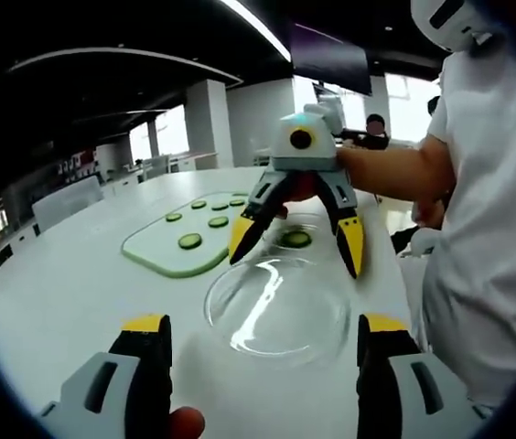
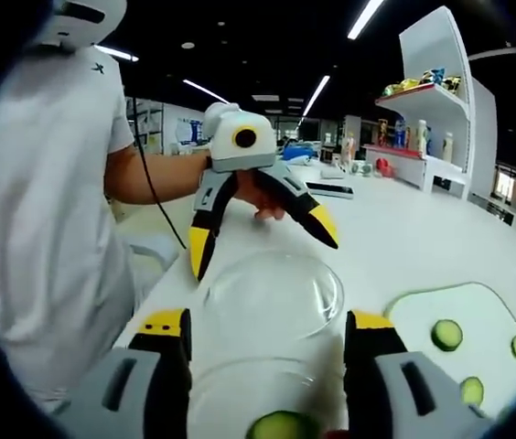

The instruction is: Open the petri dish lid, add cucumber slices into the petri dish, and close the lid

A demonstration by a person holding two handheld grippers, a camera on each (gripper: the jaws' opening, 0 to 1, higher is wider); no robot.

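L gripper [image 2: 263,242]: jaws wide apart, nothing held, above petri dish lid [image 1: 276,306] on table [image 1: 75,283]. R gripper [image 1: 296,247]: jaws spread, nothing held, over dish base [image 1: 295,233] w/ cucumber slice [image 1: 295,239]. More slices on green board [image 1: 162,251].

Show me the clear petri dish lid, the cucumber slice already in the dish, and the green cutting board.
Clear glass petri dish lid [image 1: 278,306], left gripper view: its centre.
Green round cucumber slice [image 1: 295,239], left gripper view: its face, in the dish.
Pale green cutting board [image 1: 153,251], left gripper view: bare near corner.
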